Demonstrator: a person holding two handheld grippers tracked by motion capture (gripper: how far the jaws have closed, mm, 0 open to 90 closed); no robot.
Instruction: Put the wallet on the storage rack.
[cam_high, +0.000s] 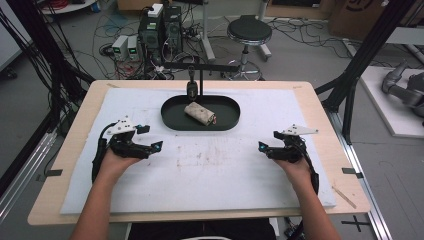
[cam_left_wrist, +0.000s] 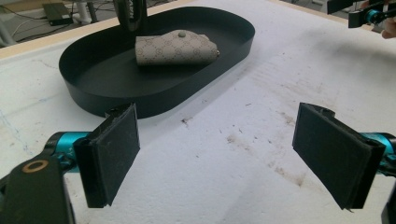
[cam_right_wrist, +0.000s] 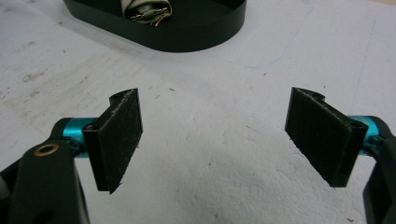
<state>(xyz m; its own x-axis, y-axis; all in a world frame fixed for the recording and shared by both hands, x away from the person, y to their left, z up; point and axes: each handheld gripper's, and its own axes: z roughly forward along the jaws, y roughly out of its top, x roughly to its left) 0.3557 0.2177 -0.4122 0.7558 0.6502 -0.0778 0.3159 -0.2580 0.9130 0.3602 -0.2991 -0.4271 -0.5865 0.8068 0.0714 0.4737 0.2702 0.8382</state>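
My bench (cam_high: 75, 150) carries a white mat (cam_high: 210, 170), and toward its far side sits the black oval tray (cam_high: 172, 117). A beige patterned key pouch (cam_high: 200, 114) lies inside the tray, near its middle. My left gripper (cam_high: 156, 147) and right gripper (cam_high: 261, 146) rest on my side of the tray, well apart from the pouch, both with jaws spread wide and holding nothing.
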